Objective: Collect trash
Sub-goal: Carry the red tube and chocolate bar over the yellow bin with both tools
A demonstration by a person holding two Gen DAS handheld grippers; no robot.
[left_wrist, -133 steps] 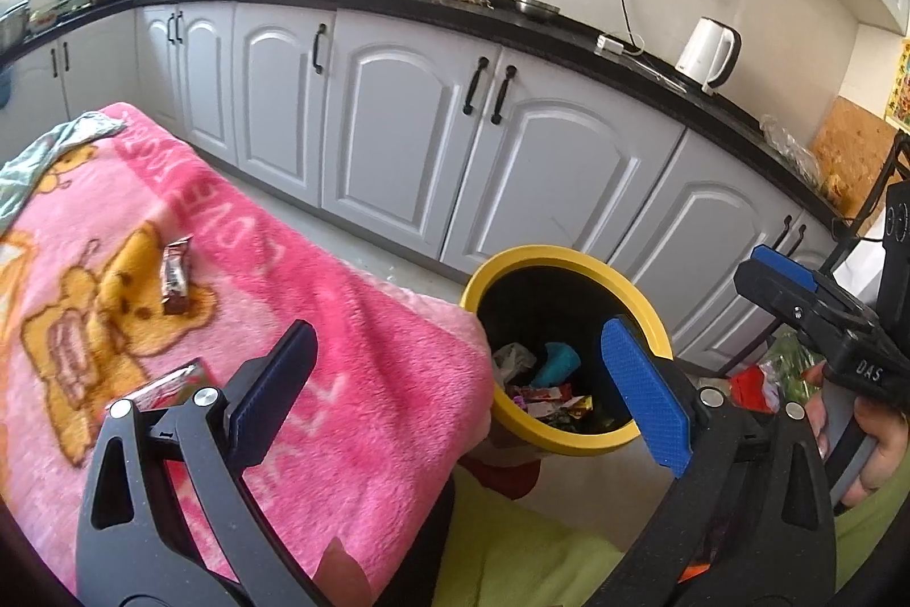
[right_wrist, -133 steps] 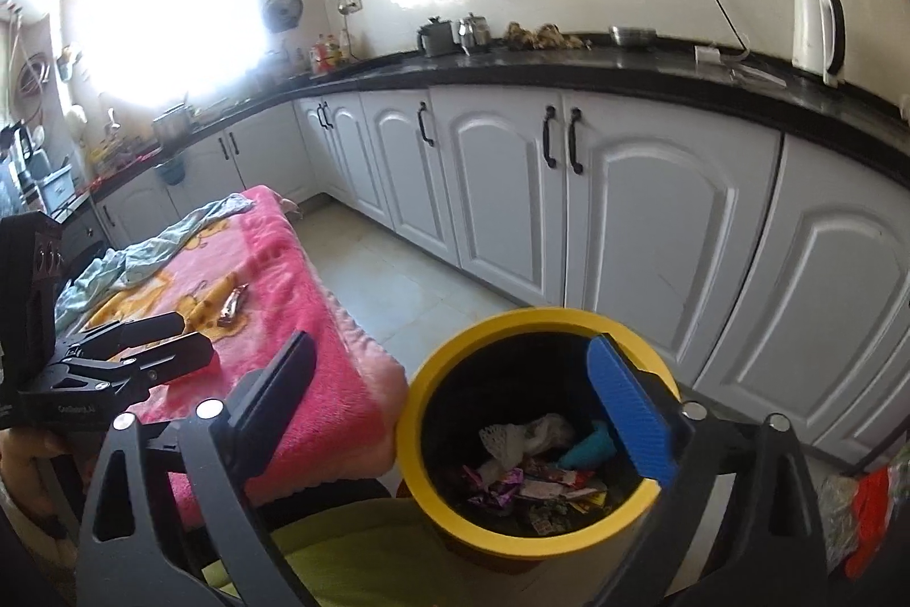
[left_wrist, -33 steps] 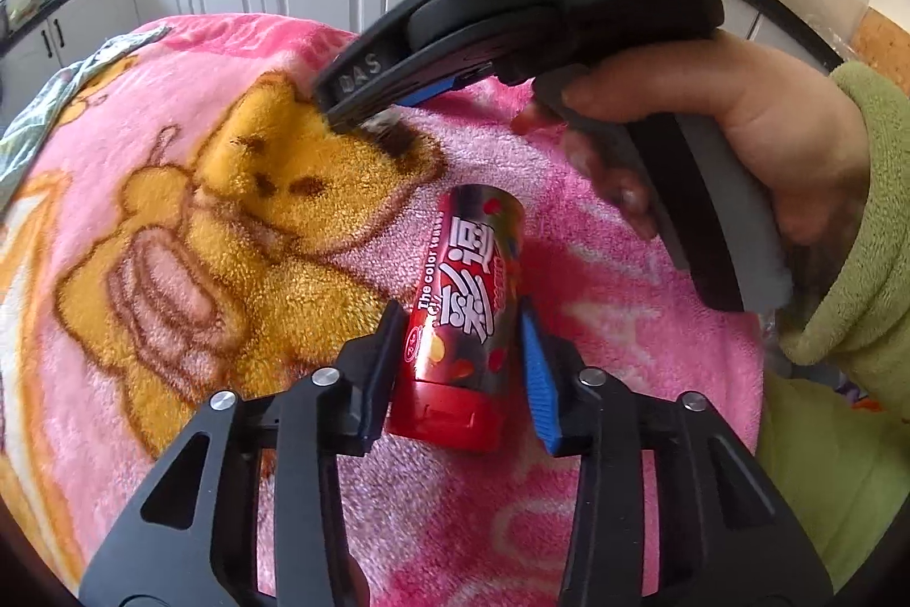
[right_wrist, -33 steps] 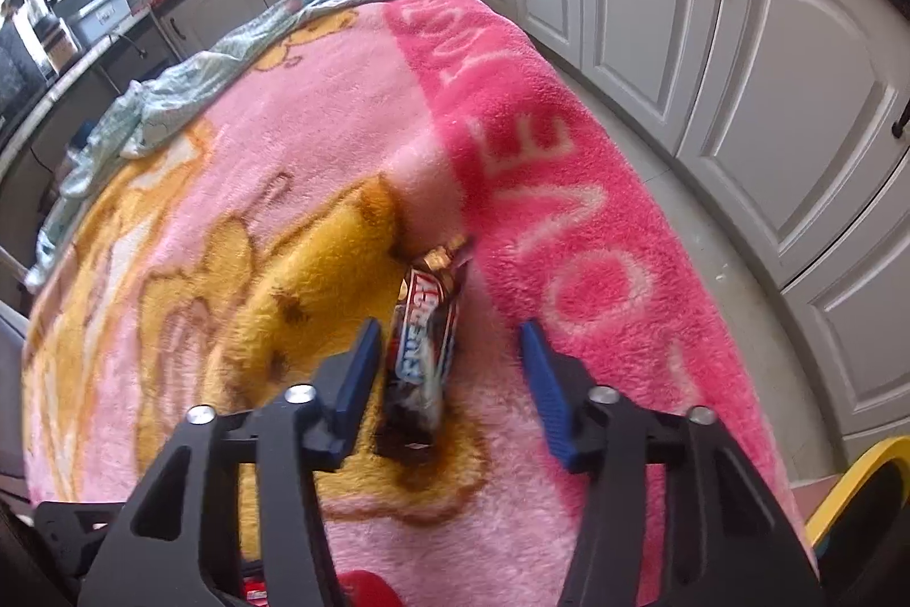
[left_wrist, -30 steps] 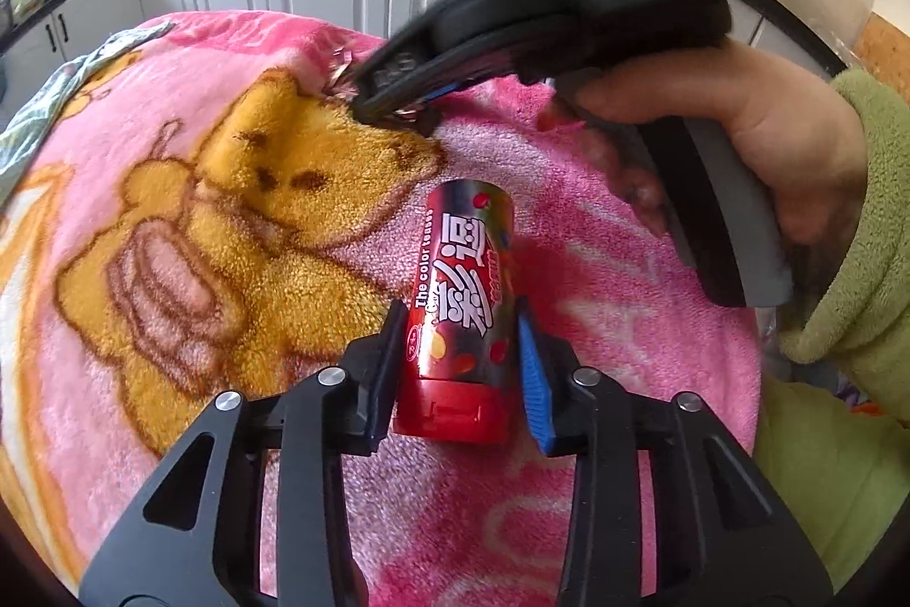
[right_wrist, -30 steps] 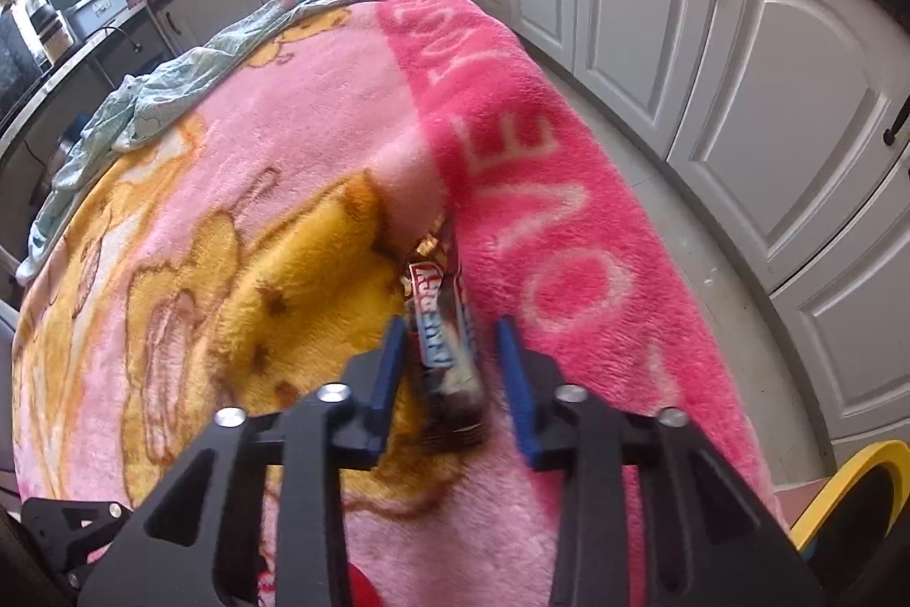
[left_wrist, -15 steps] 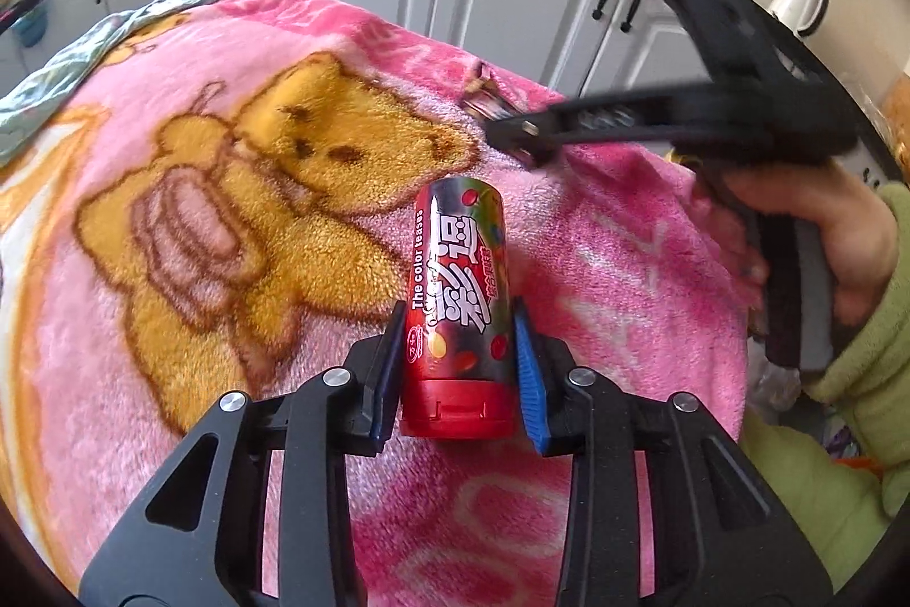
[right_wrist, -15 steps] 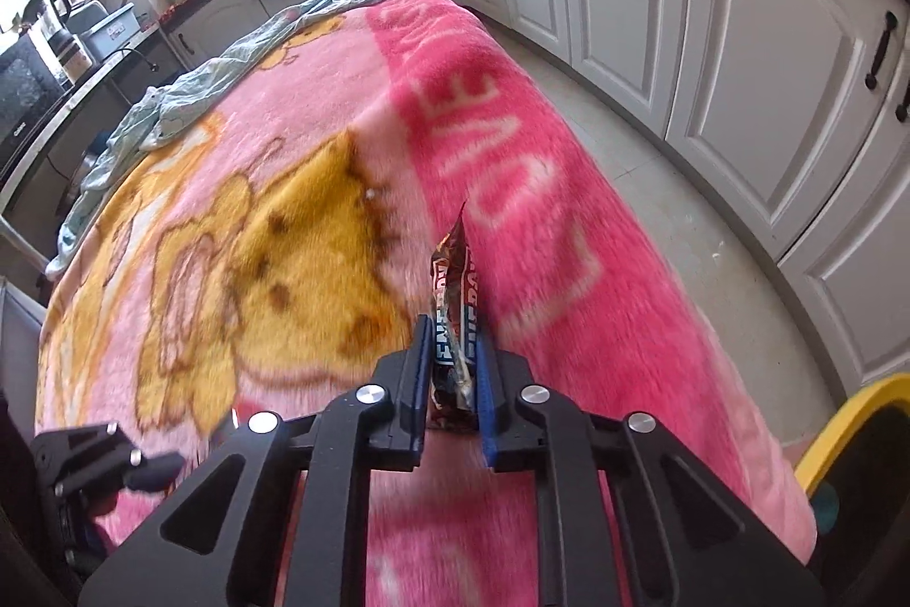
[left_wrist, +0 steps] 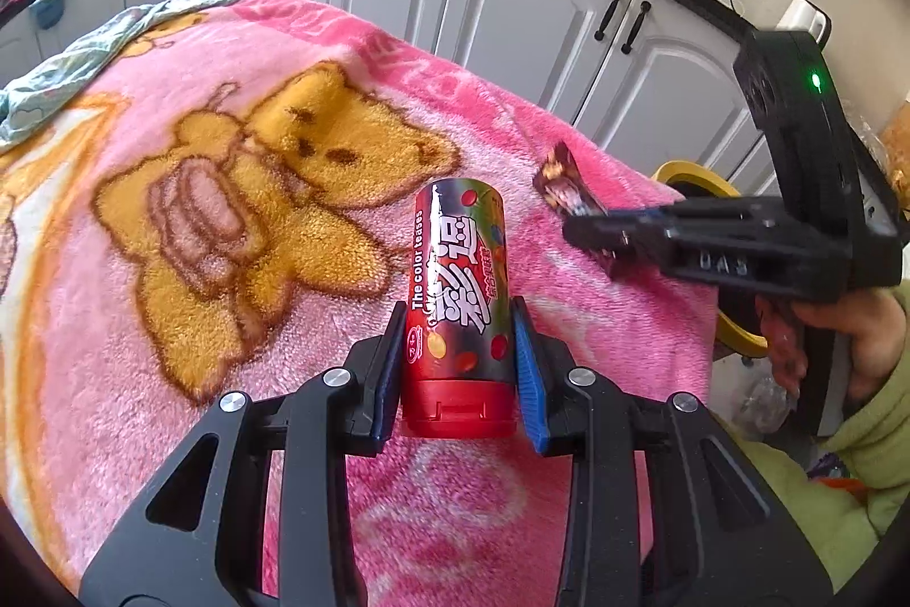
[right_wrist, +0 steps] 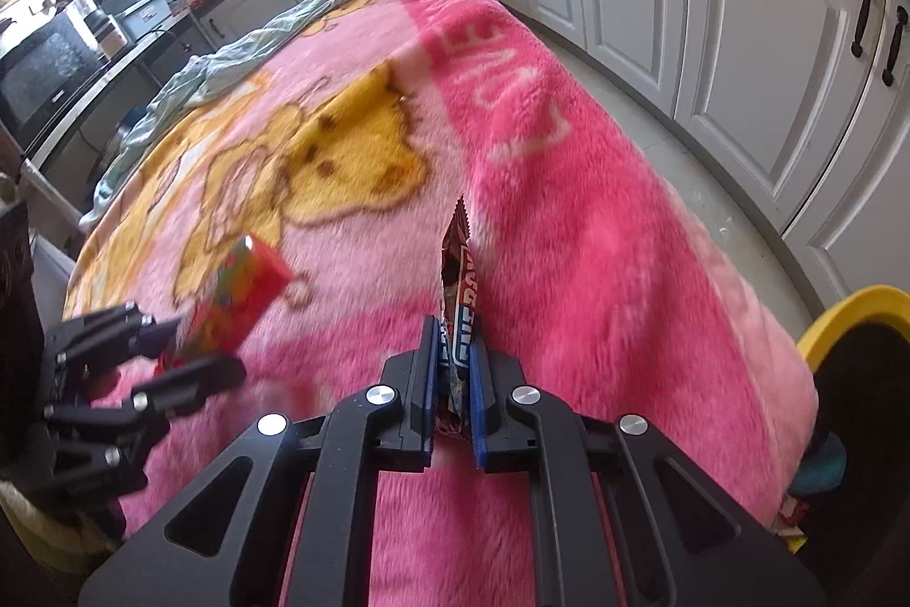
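My left gripper (left_wrist: 458, 368) is shut on a red candy tube (left_wrist: 458, 288) with a red cap, held above the pink bear blanket (left_wrist: 227, 186). The tube also shows in the right wrist view (right_wrist: 233, 300), in the left gripper (right_wrist: 170, 351). My right gripper (right_wrist: 455, 379) is shut on a dark red snack-bar wrapper (right_wrist: 458, 277), lifted off the blanket (right_wrist: 569, 220). In the left wrist view the right gripper (left_wrist: 591, 231) holds that wrapper (left_wrist: 563, 180) near the blanket's right edge. The yellow trash bin (right_wrist: 853, 311) stands at the right, past the blanket's end; its rim also shows in the left wrist view (left_wrist: 691, 169).
White kitchen cabinets (left_wrist: 529, 21) under a black counter run along the back. A pale green cloth (right_wrist: 239, 49) lies at the blanket's far end. Tiled floor (right_wrist: 711, 186) lies between the blanket and the cabinets. A microwave (right_wrist: 45, 78) sits at the left.
Both grippers closed on their items and lifted them off the blanket. The right gripper with the wrapper has swung right toward the bin.
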